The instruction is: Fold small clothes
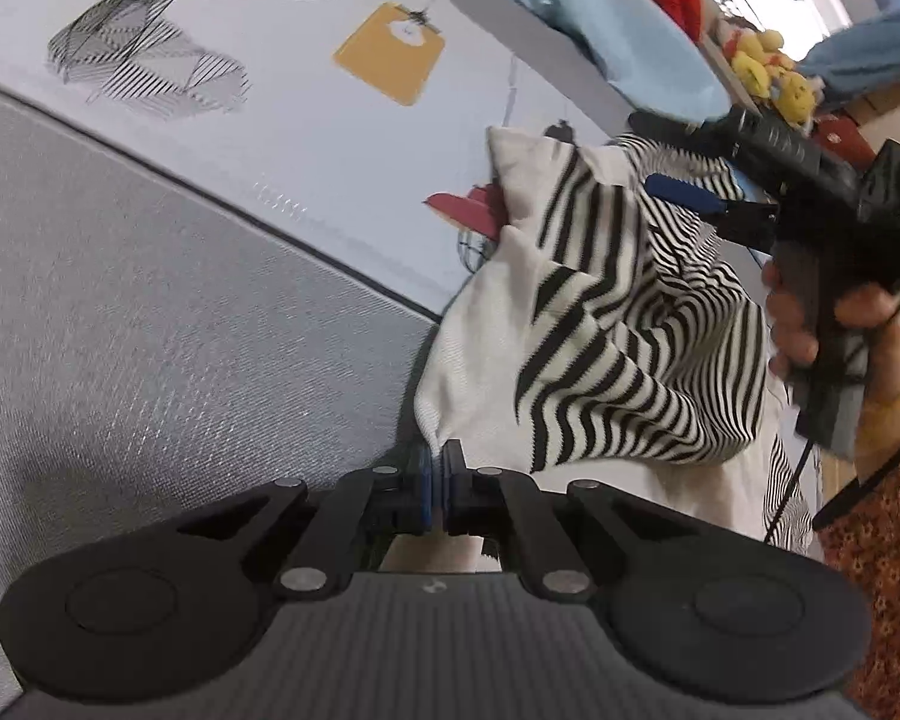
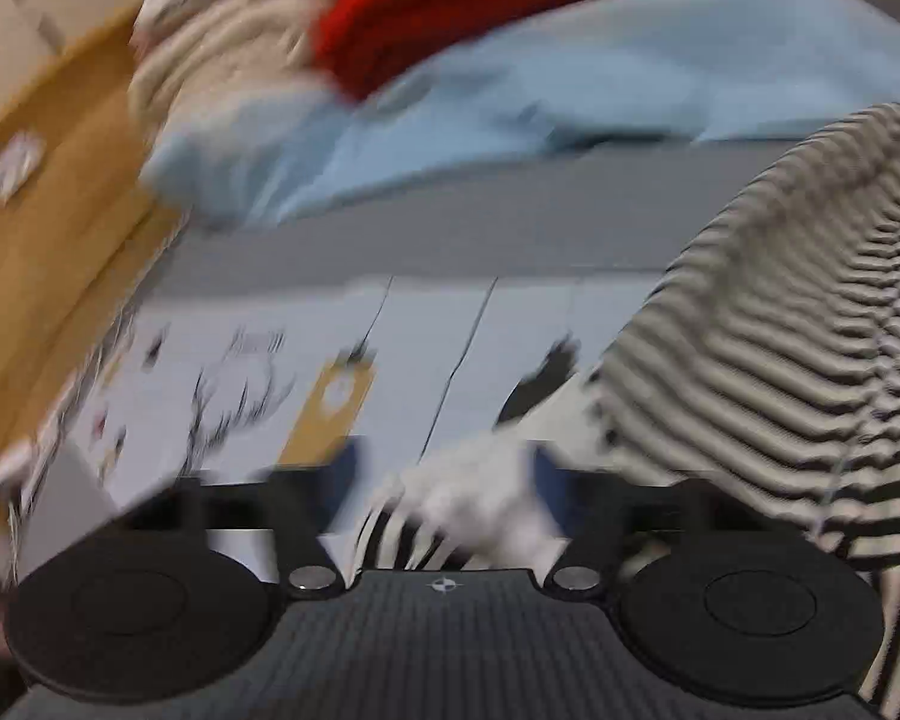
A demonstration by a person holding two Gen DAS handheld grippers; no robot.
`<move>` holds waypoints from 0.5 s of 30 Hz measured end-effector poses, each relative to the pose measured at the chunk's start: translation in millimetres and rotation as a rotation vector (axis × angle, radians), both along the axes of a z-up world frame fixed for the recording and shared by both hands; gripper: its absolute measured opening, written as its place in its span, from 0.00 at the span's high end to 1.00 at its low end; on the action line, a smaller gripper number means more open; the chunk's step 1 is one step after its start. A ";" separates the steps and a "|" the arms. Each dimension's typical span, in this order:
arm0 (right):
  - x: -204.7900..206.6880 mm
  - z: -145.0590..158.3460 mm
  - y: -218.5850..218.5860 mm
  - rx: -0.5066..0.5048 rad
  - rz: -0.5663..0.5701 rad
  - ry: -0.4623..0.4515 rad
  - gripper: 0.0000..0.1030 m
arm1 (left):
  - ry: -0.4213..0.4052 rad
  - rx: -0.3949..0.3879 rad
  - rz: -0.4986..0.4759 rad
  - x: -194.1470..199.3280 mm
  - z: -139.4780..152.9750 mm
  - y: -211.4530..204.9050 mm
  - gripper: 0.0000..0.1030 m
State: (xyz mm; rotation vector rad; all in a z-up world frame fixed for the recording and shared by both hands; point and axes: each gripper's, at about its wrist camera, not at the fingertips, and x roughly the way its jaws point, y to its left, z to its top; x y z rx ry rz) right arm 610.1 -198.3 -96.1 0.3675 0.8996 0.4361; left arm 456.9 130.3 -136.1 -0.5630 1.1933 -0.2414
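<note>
In the left wrist view, the left gripper [image 1: 437, 471] has its fingers pressed together, and they pinch the near white corner of the striped garment [image 1: 624, 324]. This small garment, white with black stripes, lies crumpled on the right part of the pale printed cloth [image 1: 306, 138] that covers the bed. The cloth carries a deer drawing [image 1: 150, 54] and a yellow tag picture [image 1: 390, 53]. To the left of it the grey mattress surface [image 1: 150, 324] is bare. On the far right a hand [image 1: 810, 324] holds the right gripper [image 1: 690, 192] over the far side of the garment; its blue-padded fingers stand apart.

In the right wrist view, which is blurred, the fingers of the right gripper [image 2: 444, 468] are spread wide. A white and striped fold of the garment [image 2: 780, 372] lies between them, but the pads do not press on it. Farther away lie a light blue cloth [image 2: 570, 96] and a red cloth [image 2: 480, 6].
</note>
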 end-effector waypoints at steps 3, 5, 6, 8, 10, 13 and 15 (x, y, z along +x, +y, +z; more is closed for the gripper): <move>-4.1 -9.1 39.6 -0.201 0.142 -0.039 0.25 | 0.009 0.007 -0.002 0.2 -3.8 2.4 0.97; -5.9 -19.3 59.0 -0.259 0.223 -0.022 0.72 | 0.011 0.015 -0.010 -0.7 -2.8 2.5 0.97; -8.0 -20.6 66.4 -0.253 0.263 -0.024 0.97 | 0.012 0.019 -0.014 -0.2 -2.7 2.3 0.97; -19.5 -7.3 69.8 -0.205 0.257 -0.136 0.97 | 0.020 0.028 -0.013 -3.7 -2.4 3.2 0.97; -23.0 8.6 65.1 -0.122 0.176 -0.211 0.97 | 0.012 0.032 -0.007 -7.2 -0.3 5.3 0.97; -8.9 7.9 66.8 -0.133 0.056 -0.233 0.97 | -0.001 0.034 -0.004 -9.5 2.3 10.2 0.97; -1.3 -10.7 78.7 -0.205 0.020 -0.188 0.96 | 0.011 0.027 0.004 -8.7 0.5 14.8 0.97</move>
